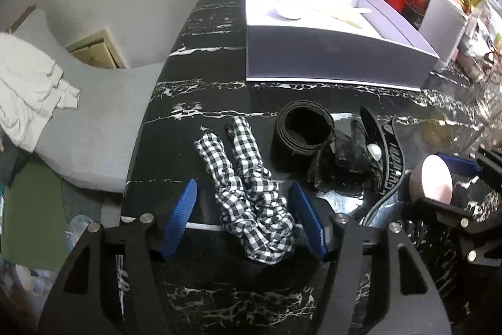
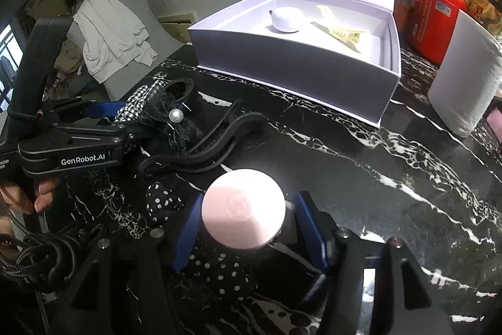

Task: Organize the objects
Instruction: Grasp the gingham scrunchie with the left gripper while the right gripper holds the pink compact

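Right wrist view is showing the right gripper (image 2: 243,222) closing its fingers on a pink round case (image 2: 244,211), rigid and probably slippery, near the table's (image 2: 360,153) 6 o'clock edge; the left gripper (image 1: 241,209) is hovering wide open, holding nothing, around the soft gingham scrunchie (image 1: 248,193)

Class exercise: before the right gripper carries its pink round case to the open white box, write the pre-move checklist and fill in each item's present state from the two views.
1. Right gripper shut on the pink case: ok.
2. White box lid open: ok.
3. Free floor beside the white puck and cream hair claw: ok.
4. Left gripper open, straddling the checkered scrunchie: ok.
5. Case clear of the polka-dot fabric: cannot tell.
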`<state>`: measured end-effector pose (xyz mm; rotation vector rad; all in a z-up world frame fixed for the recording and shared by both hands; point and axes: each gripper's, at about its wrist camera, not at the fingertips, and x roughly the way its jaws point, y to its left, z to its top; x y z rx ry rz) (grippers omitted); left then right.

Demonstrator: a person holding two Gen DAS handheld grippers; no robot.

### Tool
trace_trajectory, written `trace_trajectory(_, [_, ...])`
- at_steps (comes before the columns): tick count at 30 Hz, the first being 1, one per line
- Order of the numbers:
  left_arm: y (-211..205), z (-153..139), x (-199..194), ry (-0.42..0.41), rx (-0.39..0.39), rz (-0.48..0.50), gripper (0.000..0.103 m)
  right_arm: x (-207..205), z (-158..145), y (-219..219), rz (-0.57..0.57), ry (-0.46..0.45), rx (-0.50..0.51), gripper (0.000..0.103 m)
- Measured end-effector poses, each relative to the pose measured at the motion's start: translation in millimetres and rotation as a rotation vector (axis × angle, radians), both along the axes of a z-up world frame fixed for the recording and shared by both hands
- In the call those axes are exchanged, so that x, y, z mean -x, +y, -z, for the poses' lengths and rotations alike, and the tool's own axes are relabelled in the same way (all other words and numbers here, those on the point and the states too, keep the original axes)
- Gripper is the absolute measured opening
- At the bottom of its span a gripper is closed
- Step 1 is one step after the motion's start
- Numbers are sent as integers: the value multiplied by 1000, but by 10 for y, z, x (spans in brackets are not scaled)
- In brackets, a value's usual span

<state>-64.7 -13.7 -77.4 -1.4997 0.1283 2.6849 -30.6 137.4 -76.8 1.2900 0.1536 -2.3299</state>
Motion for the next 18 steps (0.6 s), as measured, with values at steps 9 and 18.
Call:
trace_trajectory(9, [81,-27,-28,-3,-32,36,29,-27,-1,38,-3,2,12,59])
trace_trajectory(18, [141,-50,-83,-18,22,42,26,-61,-6,103,18,3,4,52])
